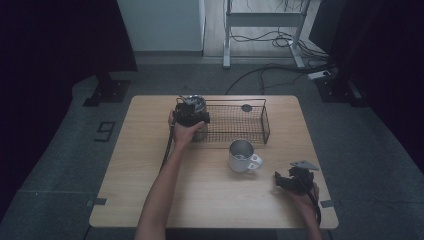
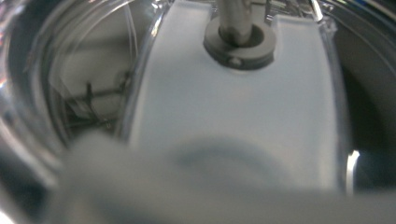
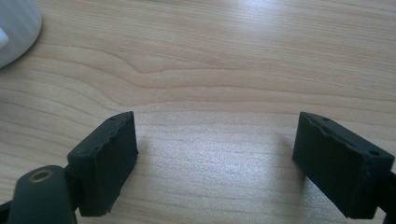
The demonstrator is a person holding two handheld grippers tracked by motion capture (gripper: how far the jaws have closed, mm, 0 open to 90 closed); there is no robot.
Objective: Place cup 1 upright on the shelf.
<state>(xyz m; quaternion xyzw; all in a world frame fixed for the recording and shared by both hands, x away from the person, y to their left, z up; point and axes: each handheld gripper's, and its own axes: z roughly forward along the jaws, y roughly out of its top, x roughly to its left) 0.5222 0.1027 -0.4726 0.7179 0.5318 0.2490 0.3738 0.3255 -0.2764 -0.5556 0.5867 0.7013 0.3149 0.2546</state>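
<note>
Across the pale wooden tabletop (image 1: 150, 165) the largest thing is a black wire basket (image 1: 235, 122), standing at the far middle edge. A small dark round object (image 1: 246, 107) lies inside it near the far wall. At the basket's left end sits a shiny metal container (image 1: 195, 104) with a clear lid; whether it rests inside the basket or just against its end is hard to tell. The left gripper (image 1: 191, 112) is right over this container, the person's left hand (image 1: 184, 132) behind it. From the left gripper view the camera is pressed close to the clear lid (image 2: 93, 84), with a white strip (image 2: 233, 121) and a grey ring around a metal stem (image 2: 239, 44) in sight; the jaws themselves are not visible, so I cannot tell whether they are clenched or released.

Just in front of the basket stands a white mug (image 1: 242, 156), handle toward the right. The right gripper (image 1: 292, 179) rests near the right front corner of the tabletop, apart from the mug, its jaws spread wide with nothing between them over bare wood.
</note>
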